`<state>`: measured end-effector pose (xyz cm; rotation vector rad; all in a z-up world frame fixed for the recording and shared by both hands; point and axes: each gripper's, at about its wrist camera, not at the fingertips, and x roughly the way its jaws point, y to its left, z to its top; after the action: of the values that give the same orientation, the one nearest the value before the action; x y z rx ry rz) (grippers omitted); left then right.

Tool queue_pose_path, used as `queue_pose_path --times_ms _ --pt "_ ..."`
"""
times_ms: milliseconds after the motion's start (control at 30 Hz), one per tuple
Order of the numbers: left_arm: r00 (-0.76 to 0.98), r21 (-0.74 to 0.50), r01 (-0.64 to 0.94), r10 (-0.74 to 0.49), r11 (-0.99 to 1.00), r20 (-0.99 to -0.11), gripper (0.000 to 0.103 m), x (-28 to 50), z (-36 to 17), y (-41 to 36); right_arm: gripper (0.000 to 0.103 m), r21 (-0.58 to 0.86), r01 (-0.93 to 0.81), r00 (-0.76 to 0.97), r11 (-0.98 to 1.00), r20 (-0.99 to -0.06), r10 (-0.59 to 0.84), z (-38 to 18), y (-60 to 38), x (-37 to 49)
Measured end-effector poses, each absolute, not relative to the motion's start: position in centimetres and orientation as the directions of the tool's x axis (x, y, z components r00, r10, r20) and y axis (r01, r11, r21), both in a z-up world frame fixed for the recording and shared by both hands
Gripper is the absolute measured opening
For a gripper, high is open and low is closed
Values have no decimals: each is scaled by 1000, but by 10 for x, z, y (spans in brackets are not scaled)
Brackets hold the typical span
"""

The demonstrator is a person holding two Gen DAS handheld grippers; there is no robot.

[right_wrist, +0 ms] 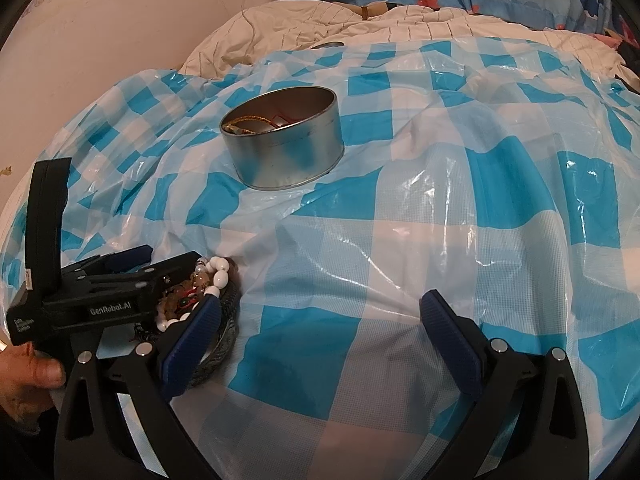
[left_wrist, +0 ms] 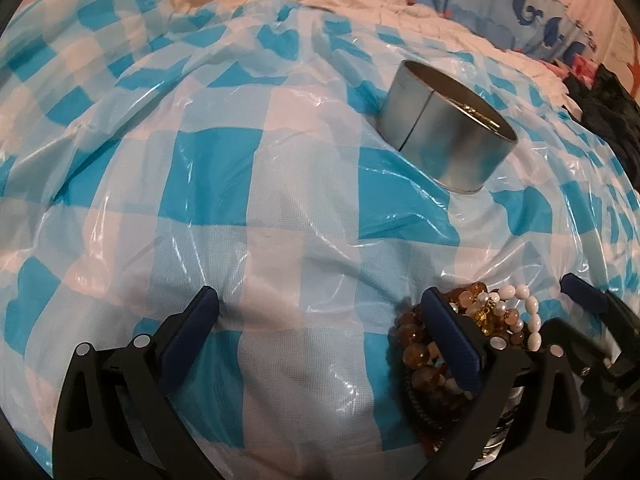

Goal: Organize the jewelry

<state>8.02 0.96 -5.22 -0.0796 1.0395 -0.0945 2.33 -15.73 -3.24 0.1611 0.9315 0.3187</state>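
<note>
A bed covered by a blue-and-white checked plastic sheet (right_wrist: pixel 400 240) carries everything. Far on it stands a round metal tin (right_wrist: pixel 282 140), open-topped, with a gold chain (right_wrist: pixel 248 122) already inside. Near, between the two tools, lies the heap of beaded bracelets (left_wrist: pixel 448 344): amber, white and dark strands tangled together. The left tongs (left_wrist: pixel 320 308) and right tongs (right_wrist: pixel 320 312) both gape wide, holding nothing, each with one finger beside the heap. The step looks like picking the next piece; one pair must close on a single strand, then carry it to the tin.
</note>
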Motion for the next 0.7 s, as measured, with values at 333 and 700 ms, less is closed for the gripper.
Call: queue_pose_path --times_ms 333,700 --pt "558 -139 90 -166 986 -813 97 61 -24 23 96 286 -247 526 926 -763 376 -19 -161 19" --pt "635 -29 146 -117 989 -763 97 28 6 26 42 356 -404 501 843 -685 530 1 -130 26"
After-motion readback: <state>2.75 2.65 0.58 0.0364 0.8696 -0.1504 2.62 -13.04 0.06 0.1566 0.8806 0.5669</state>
